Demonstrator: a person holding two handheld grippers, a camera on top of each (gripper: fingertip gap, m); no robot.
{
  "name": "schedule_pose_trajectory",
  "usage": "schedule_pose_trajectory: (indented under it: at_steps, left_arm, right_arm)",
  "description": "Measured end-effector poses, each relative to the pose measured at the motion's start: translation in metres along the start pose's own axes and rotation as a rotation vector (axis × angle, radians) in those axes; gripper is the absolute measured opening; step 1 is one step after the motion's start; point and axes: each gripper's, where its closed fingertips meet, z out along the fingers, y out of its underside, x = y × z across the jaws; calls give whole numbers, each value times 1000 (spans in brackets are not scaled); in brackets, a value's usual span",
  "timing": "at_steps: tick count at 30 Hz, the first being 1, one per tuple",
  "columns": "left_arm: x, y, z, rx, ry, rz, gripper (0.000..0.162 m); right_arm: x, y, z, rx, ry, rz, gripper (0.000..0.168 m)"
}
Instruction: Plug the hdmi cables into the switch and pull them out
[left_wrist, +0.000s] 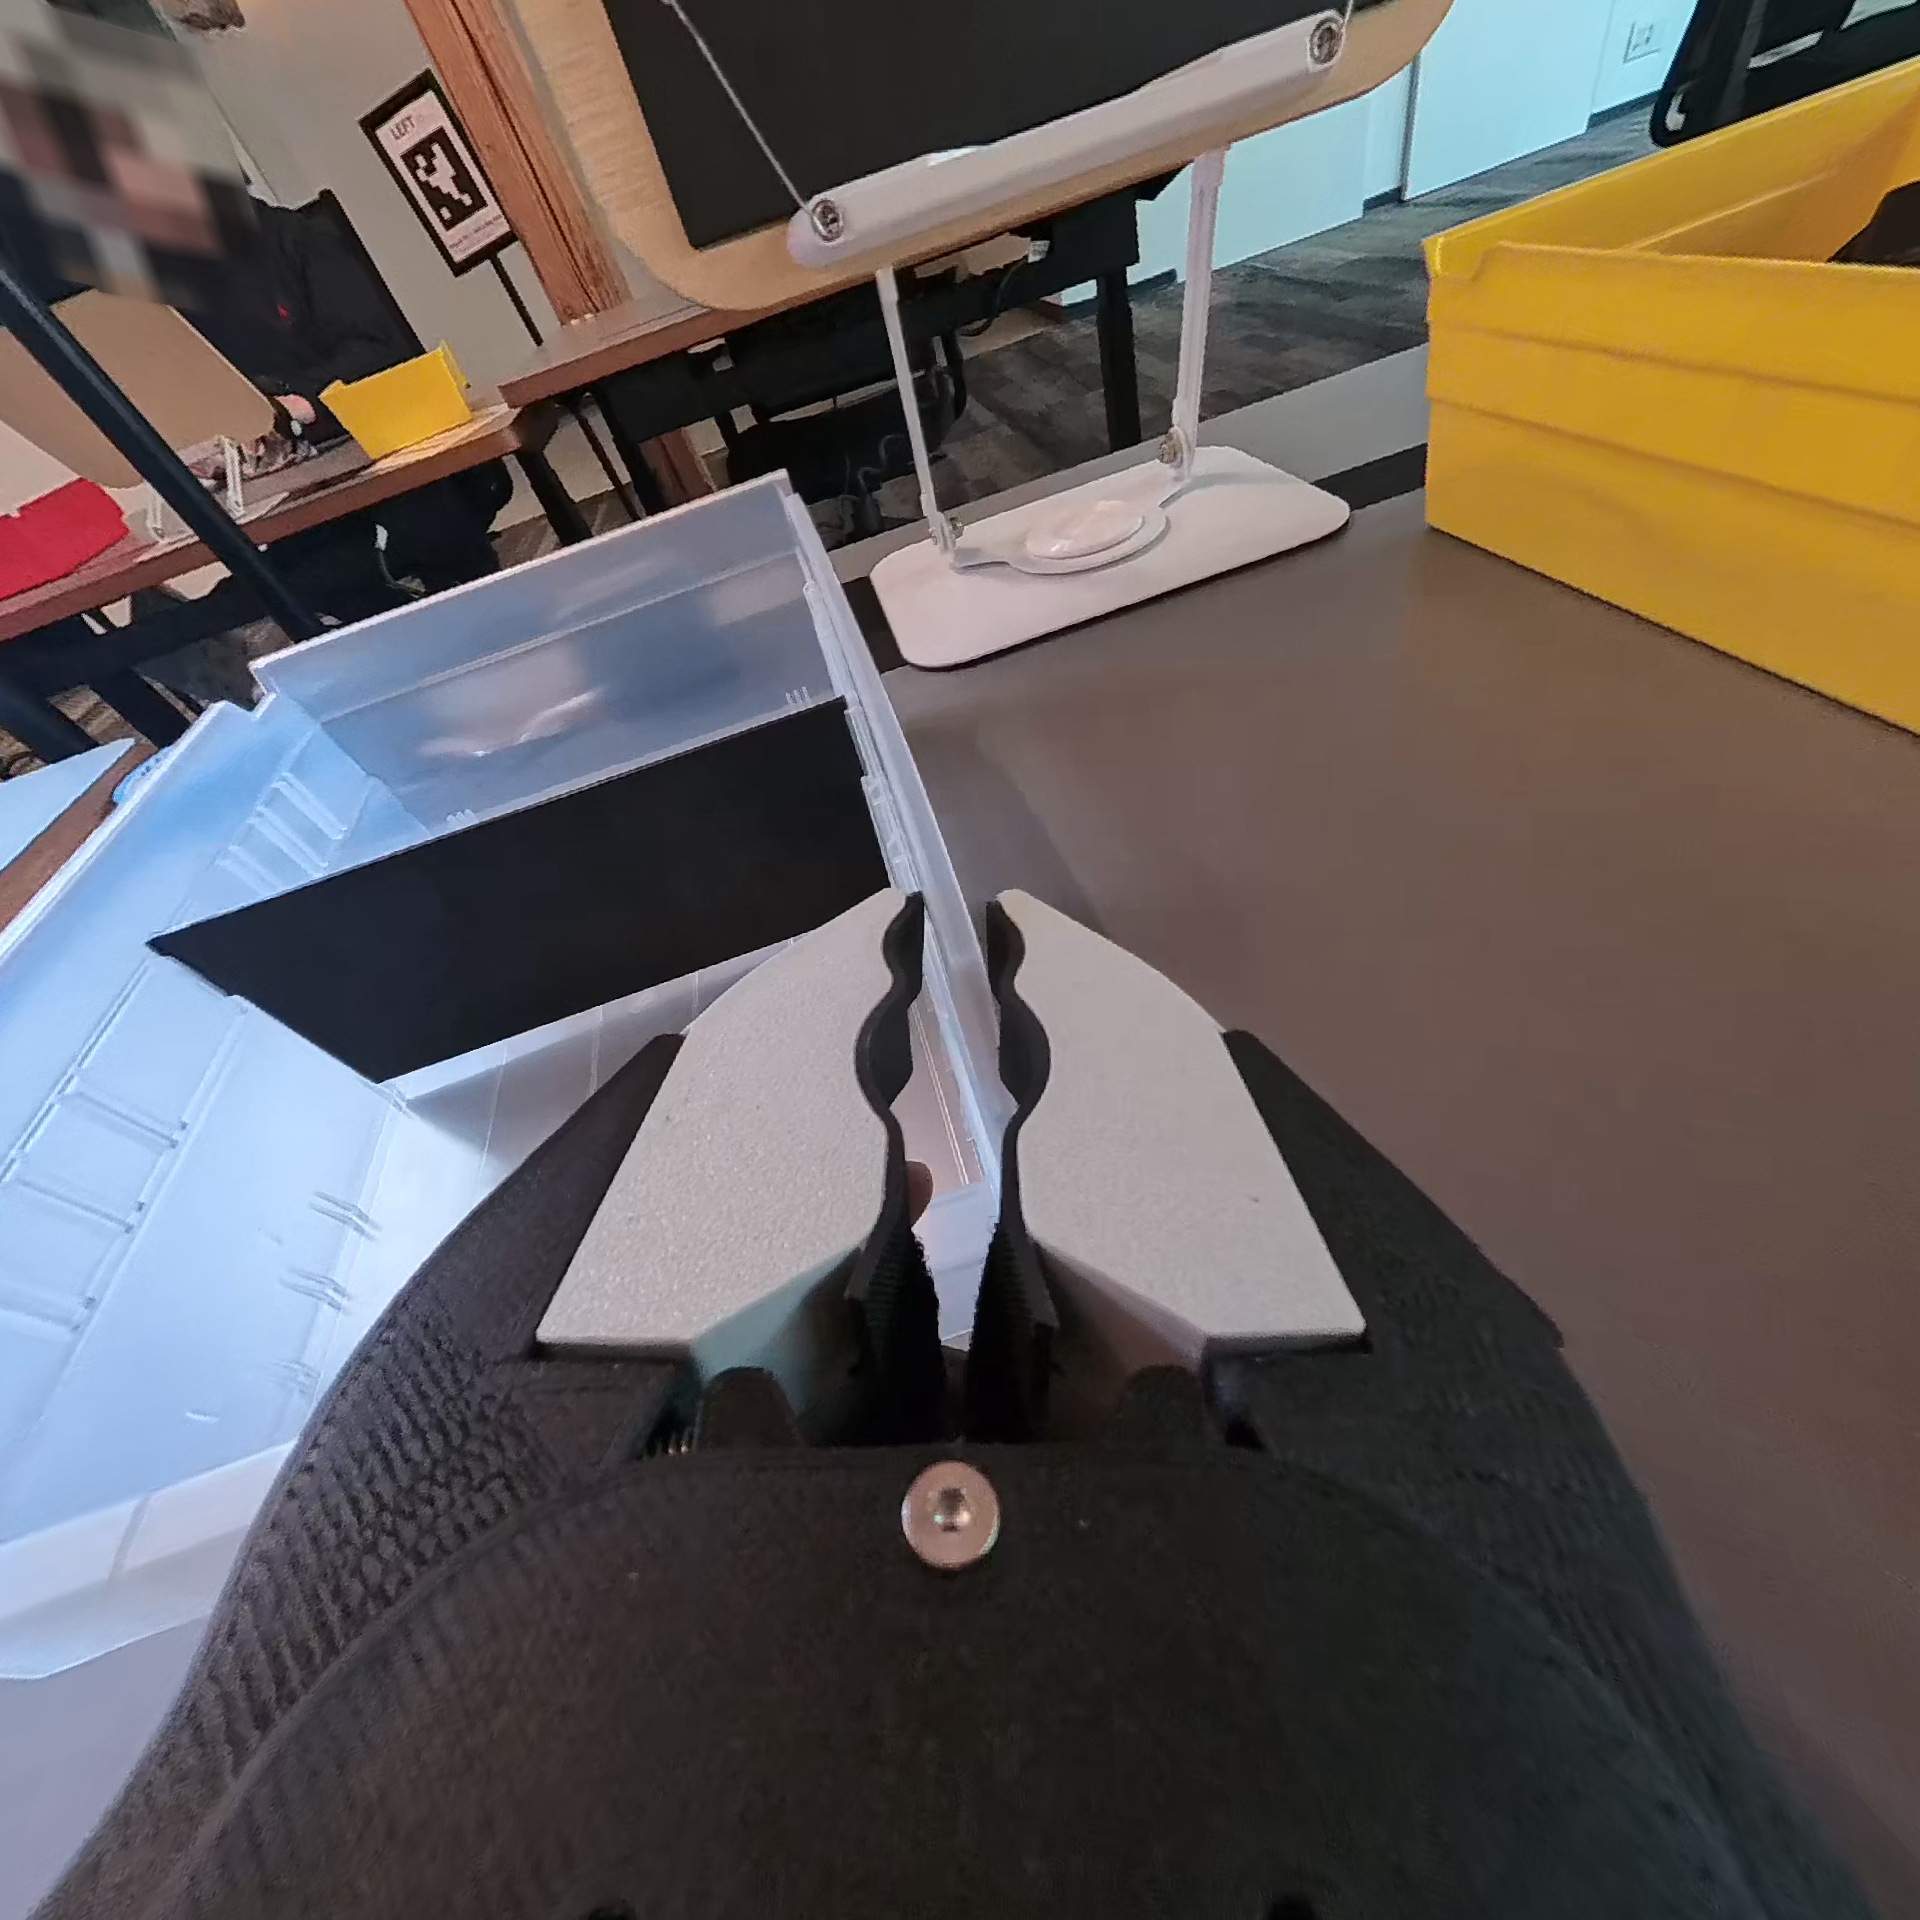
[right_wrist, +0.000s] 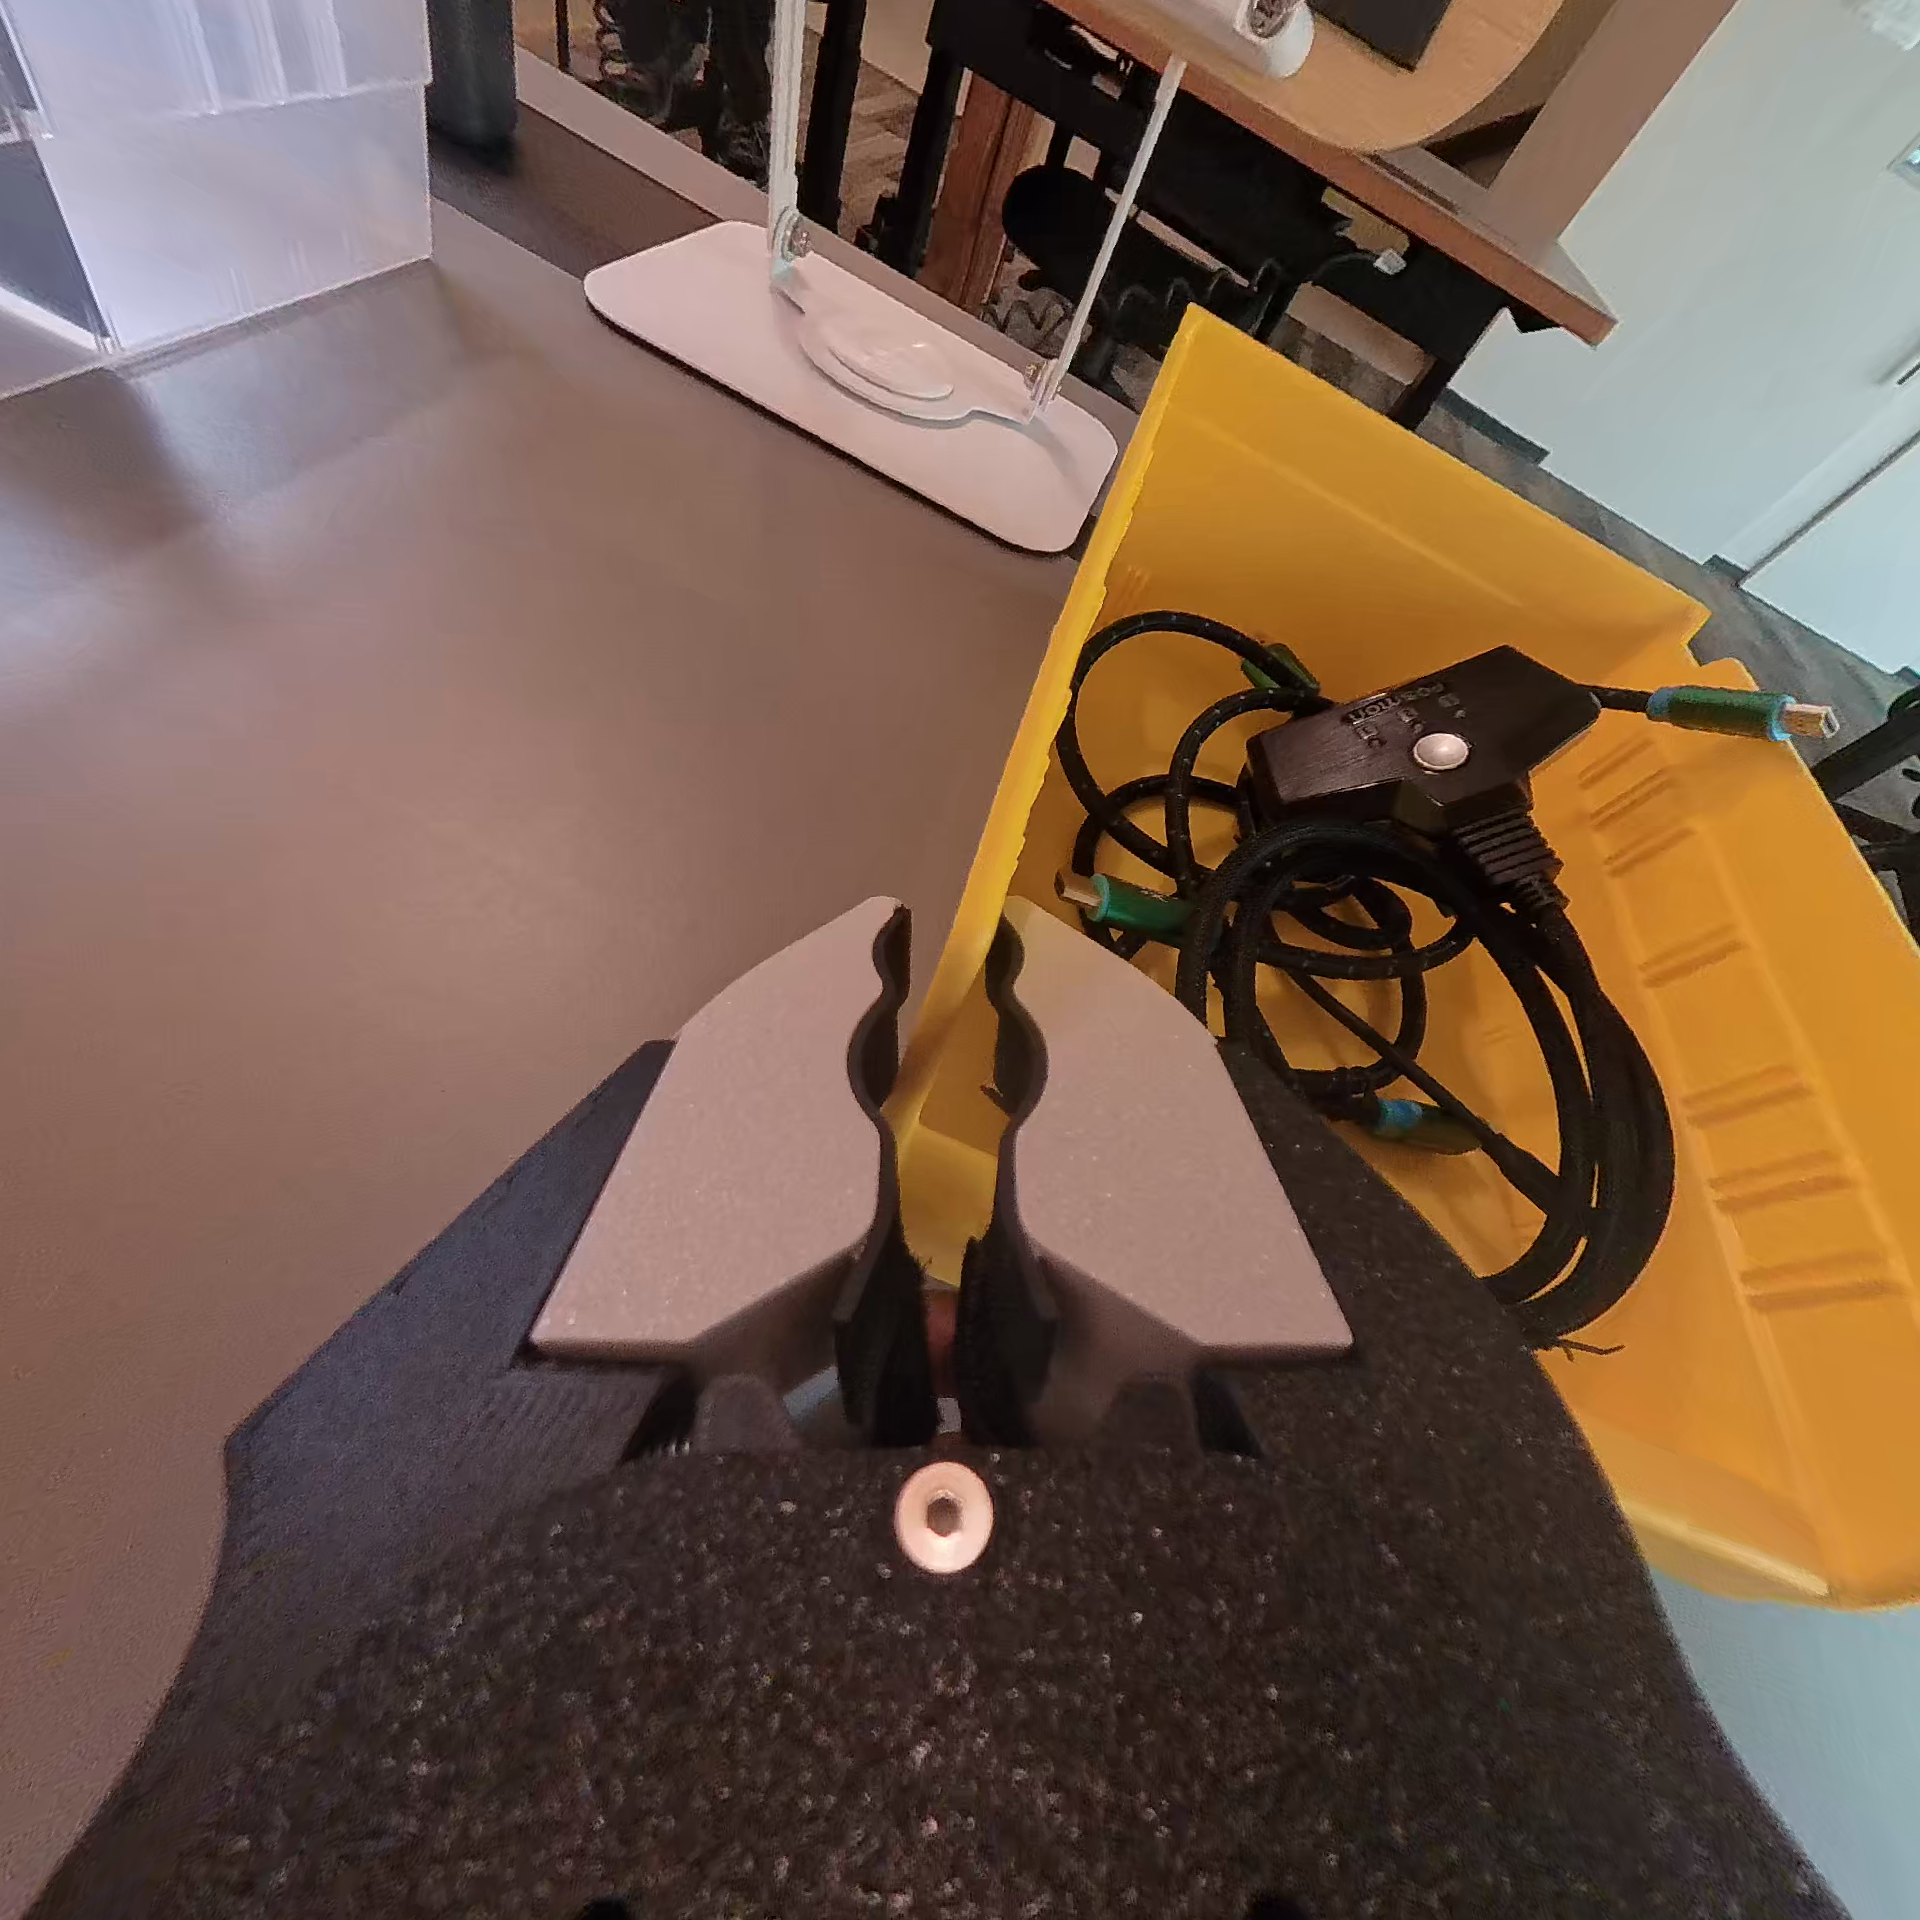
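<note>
A black HDMI switch (right_wrist: 1423, 743) with a round silver button lies in a yellow bin (right_wrist: 1351, 540) on a tangle of black braided HDMI cables (right_wrist: 1455, 997) with green and blue plugs (right_wrist: 1132, 904). My right gripper (right_wrist: 951, 935) is shut on the bin's left wall near its front corner. My left gripper (left_wrist: 956, 914) is shut on the right wall of a clear plastic bin (left_wrist: 665, 613), which has a black divider panel (left_wrist: 540, 914) inside. The yellow bin also shows at the far right in the left wrist view (left_wrist: 1683, 436).
A white stand base (left_wrist: 1112, 551) with thin legs stands at the back of the dark grey table (left_wrist: 1455, 935), between the two bins; it also shows in the right wrist view (right_wrist: 862, 384). Other tables, a smaller yellow bin (left_wrist: 400, 400) and a person sit beyond. About 25 cm separates my left fingertips from my right.
</note>
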Motion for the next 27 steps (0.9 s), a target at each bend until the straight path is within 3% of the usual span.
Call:
schedule_pose_trajectory:
  at_steps: [27]
  left_arm:
    - [26, -7, 3, 42, 58, 23, 14]
  right_arm:
    - [-16, -5, 0, 36, -15, -39, 18]
